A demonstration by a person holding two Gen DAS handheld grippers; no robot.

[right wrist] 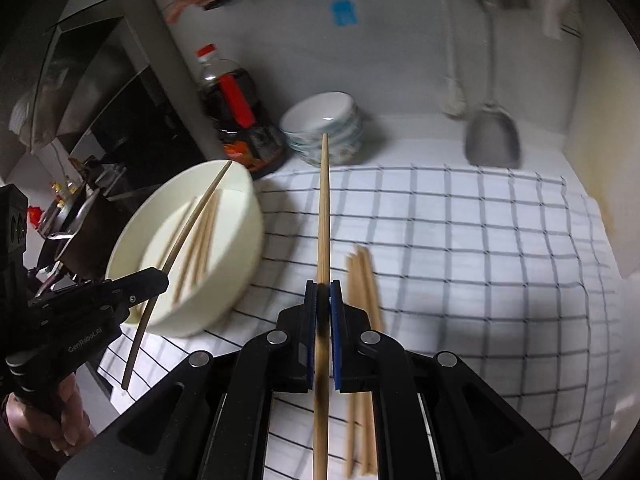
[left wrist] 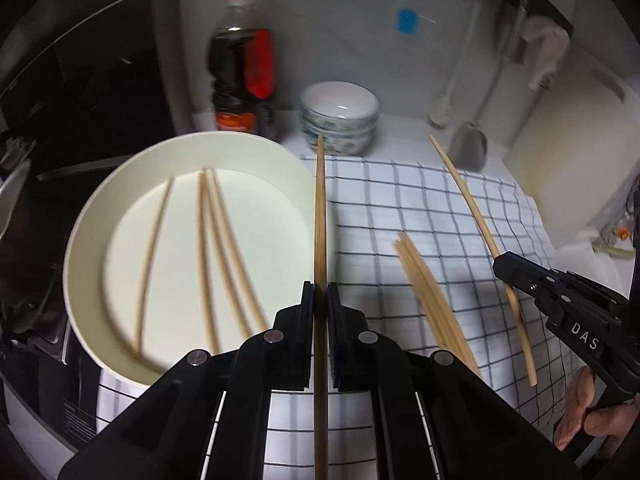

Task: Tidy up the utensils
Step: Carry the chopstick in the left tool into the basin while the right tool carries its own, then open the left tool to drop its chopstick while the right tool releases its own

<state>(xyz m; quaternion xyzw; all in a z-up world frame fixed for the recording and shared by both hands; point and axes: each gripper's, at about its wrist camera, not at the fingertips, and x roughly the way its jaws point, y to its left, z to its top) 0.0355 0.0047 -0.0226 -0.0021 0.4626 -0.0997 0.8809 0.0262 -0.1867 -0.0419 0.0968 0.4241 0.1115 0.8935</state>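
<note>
— Chopsticks first: how many do we count in the white bowl?

— Four loose ones on its floor in the left wrist view, lying side by side and running from about 6 toward 12 o'clock. The right wrist view shows the same bowl at 9 o'clock, but it is too blurred there for us to count.

— And our tongs?

— Our left gripper has its jaws pinched nearly together on a single chopstick, which points to 12 o'clock, just beside the bowl's right rim. Our right gripper is likewise clamped on one chopstick, pointing toward the stacked patterned bowls.

— Anything inside those stacked bowls?

— We see the top one is bare inside.

— What remains outside a container?

— A bundle of chopsticks lies on the checked cloth at about 4 o'clock from the white bowl, just right of the right gripper's jaws in its own view.

— Behind all that?

— A dark sauce bottle with a red cap stands at 12 o'clock, just left of the stacked bowls, and a metal spatula hangs at 1 o'clock.
</note>
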